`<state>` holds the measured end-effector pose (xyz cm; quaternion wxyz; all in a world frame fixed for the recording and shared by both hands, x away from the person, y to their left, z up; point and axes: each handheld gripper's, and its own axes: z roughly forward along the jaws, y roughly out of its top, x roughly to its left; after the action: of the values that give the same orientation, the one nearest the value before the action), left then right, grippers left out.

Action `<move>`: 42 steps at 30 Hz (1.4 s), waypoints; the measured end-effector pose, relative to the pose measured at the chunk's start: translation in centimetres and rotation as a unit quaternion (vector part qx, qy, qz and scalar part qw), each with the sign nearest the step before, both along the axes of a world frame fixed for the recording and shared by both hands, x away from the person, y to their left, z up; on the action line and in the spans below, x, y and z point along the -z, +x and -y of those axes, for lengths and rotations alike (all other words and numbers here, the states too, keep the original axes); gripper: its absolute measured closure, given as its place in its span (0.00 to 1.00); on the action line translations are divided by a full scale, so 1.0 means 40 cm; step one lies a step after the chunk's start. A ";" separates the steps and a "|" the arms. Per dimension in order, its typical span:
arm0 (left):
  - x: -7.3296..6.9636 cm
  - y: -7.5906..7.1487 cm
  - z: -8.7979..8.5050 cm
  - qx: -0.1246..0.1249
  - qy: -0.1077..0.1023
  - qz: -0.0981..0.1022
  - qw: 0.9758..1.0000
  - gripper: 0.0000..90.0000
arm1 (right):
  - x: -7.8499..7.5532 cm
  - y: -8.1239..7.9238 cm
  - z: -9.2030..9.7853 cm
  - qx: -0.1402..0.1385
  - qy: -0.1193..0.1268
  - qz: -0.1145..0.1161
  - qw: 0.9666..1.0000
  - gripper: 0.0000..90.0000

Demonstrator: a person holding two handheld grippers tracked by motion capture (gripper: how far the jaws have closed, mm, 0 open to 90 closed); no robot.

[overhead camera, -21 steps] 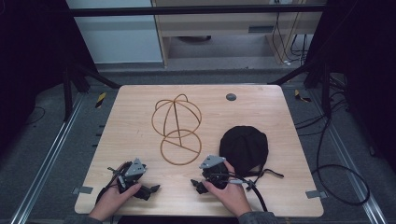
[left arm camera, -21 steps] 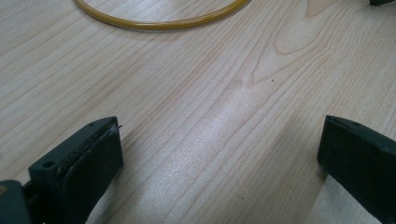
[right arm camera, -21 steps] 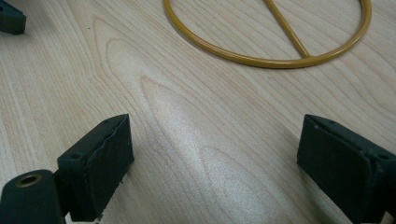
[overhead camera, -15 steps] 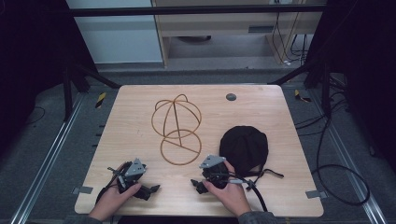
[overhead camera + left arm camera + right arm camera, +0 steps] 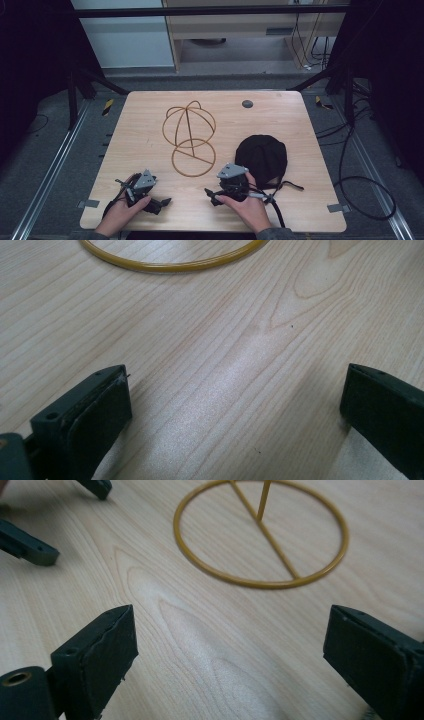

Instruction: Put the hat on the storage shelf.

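Observation:
A gold wire hat stand [image 5: 190, 132] rests mid-table, its round base ring [image 5: 260, 535] nearest me and its domed frame behind. A black cap [image 5: 262, 157] lies to its right. Near the front edge my left gripper [image 5: 162, 204] rests low on the wood, held by a hand, jaws wide with bare table between them [image 5: 235, 405]; the ring's rim [image 5: 175, 262] lies just ahead. To the right of it my right gripper [image 5: 210, 195] also sits low, open and empty [image 5: 227, 655], facing the ring, with the cap just behind the hand.
The light wooden table [image 5: 140, 130] has a small dark round plug [image 5: 247, 104] near its far edge. Cables [image 5: 280, 210] trail from the right gripper over the front right. Black frame posts and a cabinet stand beyond the table.

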<state>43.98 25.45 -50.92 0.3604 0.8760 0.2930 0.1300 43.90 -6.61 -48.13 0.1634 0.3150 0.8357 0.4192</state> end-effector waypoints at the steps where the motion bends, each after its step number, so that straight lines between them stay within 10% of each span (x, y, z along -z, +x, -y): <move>1: 0.000 0.000 0.000 0.000 0.000 0.000 1.000 0.00 | 0.000 0.000 0.000 0.000 0.000 0.000 1.000 0.08; 8: 0.000 0.000 0.000 0.000 0.001 0.001 1.000 0.00 | -0.079 -0.022 0.053 0.002 -0.019 0.019 1.000 0.08; 17: 0.000 -0.001 0.000 -0.002 0.001 0.001 1.000 0.00 | -0.164 0.003 0.159 0.007 -0.127 -0.008 0.992 0.21; 29: 0.000 -0.001 0.000 -0.001 0.001 0.001 1.000 0.00 | -0.258 0.017 0.296 0.037 -0.115 -0.048 0.992 0.18; 42: 0.000 -0.002 0.000 -0.002 0.001 0.000 1.000 0.00 | -0.274 0.138 0.376 0.077 -0.153 -0.105 0.980 0.09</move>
<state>43.92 25.44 -50.91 0.3596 0.8757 0.2944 0.1313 49.44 -21.63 -37.16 0.1525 0.3921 0.8758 0.2367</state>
